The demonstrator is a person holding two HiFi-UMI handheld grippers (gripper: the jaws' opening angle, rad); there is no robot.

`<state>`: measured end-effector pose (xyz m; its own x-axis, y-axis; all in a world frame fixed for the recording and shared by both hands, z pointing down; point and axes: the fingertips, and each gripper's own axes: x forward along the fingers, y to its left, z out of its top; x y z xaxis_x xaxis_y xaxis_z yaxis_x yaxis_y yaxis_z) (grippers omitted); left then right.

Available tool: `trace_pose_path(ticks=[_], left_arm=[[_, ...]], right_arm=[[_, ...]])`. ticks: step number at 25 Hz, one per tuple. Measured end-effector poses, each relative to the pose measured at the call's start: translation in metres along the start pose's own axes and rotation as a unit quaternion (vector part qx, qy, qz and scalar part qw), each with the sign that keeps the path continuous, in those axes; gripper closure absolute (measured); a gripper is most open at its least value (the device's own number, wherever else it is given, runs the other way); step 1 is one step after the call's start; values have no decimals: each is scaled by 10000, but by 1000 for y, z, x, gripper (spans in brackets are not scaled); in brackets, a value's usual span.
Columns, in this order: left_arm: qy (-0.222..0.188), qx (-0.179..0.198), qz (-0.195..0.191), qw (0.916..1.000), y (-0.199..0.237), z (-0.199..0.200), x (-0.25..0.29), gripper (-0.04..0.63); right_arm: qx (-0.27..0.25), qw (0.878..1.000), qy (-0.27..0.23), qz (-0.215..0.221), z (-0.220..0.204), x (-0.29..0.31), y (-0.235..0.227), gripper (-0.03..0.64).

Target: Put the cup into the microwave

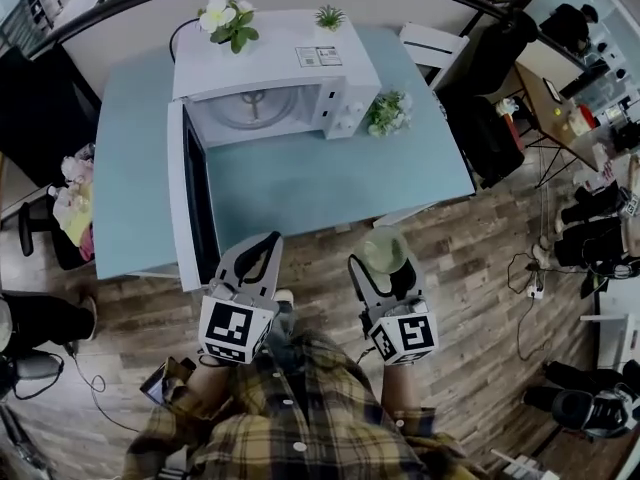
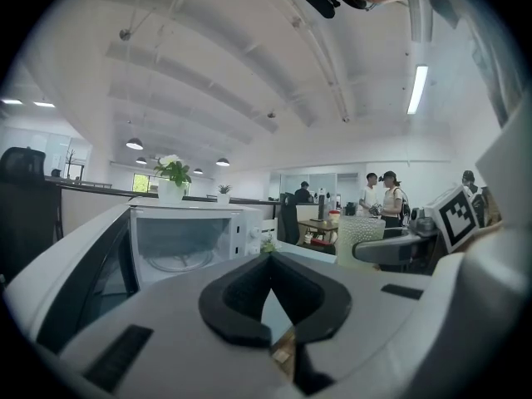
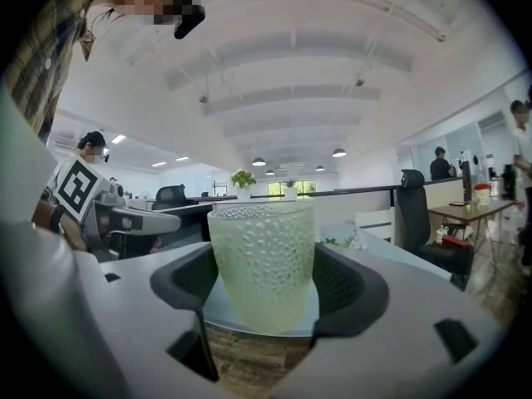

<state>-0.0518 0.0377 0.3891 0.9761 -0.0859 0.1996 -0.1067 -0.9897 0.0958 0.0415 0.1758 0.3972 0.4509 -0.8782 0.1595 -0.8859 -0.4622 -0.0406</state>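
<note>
looking down from the head view, a white microwave (image 1: 270,73) stands at the far side of a pale blue worktop (image 1: 330,183), its door (image 1: 190,198) swung wide open toward the left so that the turntable inside shows. a white-flowered pot plant (image 1: 228,20) and a small green plant (image 1: 329,16) stand on top of the microwave, and a third plant (image 1: 388,113) sits on the worktop just beside its right side. the left hand-held gripper (image 1: 266,244) hangs over the wooden floor (image 1: 470,288) near the open door's free end, and the right hand-held gripper (image 1: 384,270) hangs beside it, clear of the worktop's near edge, with the cup (image 1: 385,248) upright between its jaws. a plaid shirt (image 1: 300,418) fills the bottom of this view. in the left gripper view, the black pads meet at their tips with nothing between them, and past them the microwave's open cavity faces the camera, with the cup visible off to the right in the other gripper. in the right gripper view, the jaws are clamped on the lower half of the cup, one pad on each side; the cup is pale green, translucent and dimpled, and it looks empty, though the textured wall makes that hard to judge. behind it the worktop's edge and a black office chair (image 3: 416,214) show, with people standing in the far background.
</note>
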Motion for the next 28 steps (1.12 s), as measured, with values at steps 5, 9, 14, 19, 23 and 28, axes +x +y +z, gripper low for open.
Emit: trace_pose_path(ticks=[5, 9, 14, 19, 23, 28], left_arm=[[20, -86, -12, 10000, 7, -3, 3, 603], [38, -177, 18, 9998, 8, -4, 4, 603], [68, -343, 268, 9990, 18, -11, 8, 603], [102, -510, 681, 9963, 31, -11, 16, 603], [87, -645, 1064, 9922, 43, -9, 28, 603], [50, -817, 1583, 9840, 64, -3, 46, 603]], right_arm=[[40, 9999, 81, 58, -2, 13, 5, 258], [44, 9996, 183, 204, -4, 27, 7, 258], [45, 9983, 232, 525, -3, 54, 8, 258], [57, 9945, 277, 1007, 0, 91, 6, 258], [1, 9880, 362, 1501, 1, 129, 7, 258], [-109, 9746, 455, 2190, 7, 176, 14, 259]])
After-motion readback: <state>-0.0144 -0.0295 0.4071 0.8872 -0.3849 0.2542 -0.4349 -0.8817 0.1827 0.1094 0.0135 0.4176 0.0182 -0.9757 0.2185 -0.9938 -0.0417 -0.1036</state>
